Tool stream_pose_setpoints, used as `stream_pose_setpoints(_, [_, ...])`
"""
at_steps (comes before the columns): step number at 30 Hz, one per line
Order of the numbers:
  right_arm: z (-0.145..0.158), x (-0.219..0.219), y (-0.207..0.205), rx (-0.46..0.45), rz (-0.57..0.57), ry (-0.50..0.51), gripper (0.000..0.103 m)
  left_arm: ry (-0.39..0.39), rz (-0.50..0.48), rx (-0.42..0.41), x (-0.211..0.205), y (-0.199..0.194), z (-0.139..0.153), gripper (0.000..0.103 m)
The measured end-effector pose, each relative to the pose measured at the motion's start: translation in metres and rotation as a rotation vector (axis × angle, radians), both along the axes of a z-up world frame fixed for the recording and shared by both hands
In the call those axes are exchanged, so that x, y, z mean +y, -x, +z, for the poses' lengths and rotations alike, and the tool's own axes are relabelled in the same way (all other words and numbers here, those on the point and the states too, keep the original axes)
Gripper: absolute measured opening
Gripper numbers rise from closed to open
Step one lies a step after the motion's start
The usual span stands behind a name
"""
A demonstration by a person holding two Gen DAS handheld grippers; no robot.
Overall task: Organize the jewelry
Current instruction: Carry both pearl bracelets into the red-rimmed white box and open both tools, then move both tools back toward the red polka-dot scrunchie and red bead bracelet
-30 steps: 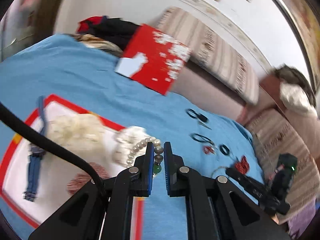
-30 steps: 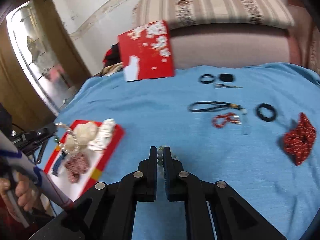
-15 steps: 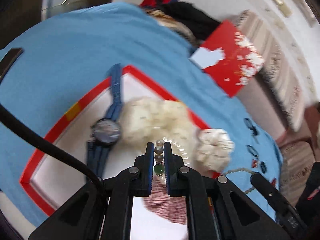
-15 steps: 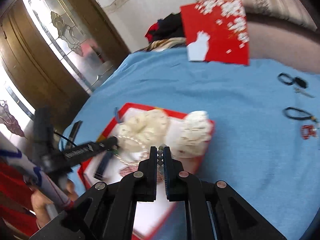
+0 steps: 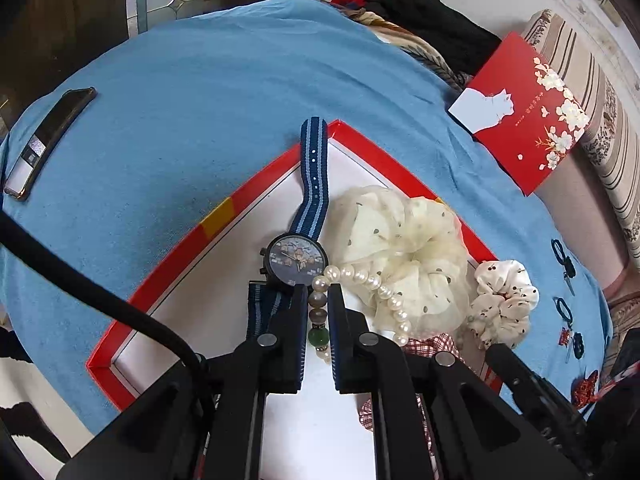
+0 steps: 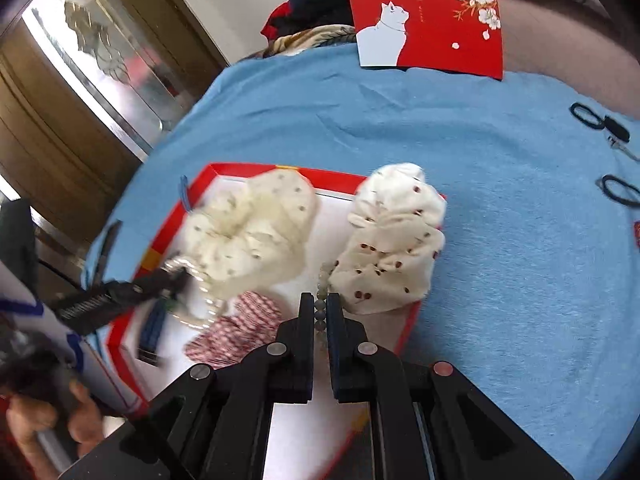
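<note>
A shallow tray (image 5: 160,288) lies on the worktop (image 5: 200,80), and in it a wristwatch (image 5: 298,262) lies just left of a large scrunchie (image 5: 400,248), its strap (image 5: 315,160) running out over the tray's far corner. A smaller scrunchie (image 5: 504,300) sits at the tray's right edge, a checked scrunchie (image 6: 240,328) nearer in, and a bead bracelet (image 5: 360,280) rests against the large scrunchie, touching the watch. Behind stands a card (image 5: 524,112); a phone (image 5: 44,144) lies far left, hair ties (image 6: 620,190) far right.
</note>
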State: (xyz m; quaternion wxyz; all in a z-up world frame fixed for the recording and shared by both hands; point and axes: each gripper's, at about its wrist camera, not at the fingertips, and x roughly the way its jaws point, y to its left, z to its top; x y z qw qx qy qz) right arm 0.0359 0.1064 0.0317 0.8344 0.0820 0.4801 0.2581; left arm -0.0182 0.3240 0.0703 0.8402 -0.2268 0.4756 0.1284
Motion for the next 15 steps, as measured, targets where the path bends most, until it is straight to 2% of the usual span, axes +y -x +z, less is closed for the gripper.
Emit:
stream_pose_setpoints(5, [0.006, -0.001, 0.004, -0.049, 0.005, 0.056, 0.009, -0.003, -0.007, -0.047, -0.007, 0.002, 0.007, 0.009])
stream_pose_setpoints(7, [0.009, -0.003, 0.005, -0.059, 0.009, 0.064, 0.017, -0.005, -0.008, -0.062, -0.009, 0.002, 0.010, 0.009])
stream_pose_setpoints(9, [0.014, -0.008, 0.009, -0.079, 0.002, 0.066, 0.030, -0.003, -0.015, -0.076, -0.011, 0.003, 0.013, 0.012])
stream_pose_setpoints(11, [0.022, -0.016, 0.014, -0.102, -0.008, 0.063, 0.031, 0.017, -0.024, -0.097, -0.014, 0.005, 0.016, 0.026])
stream_pose_setpoints(15, [0.042, -0.034, 0.018, -0.142, -0.043, 0.035, 0.031, -0.004, -0.008, -0.162, -0.024, 0.016, 0.019, 0.037])
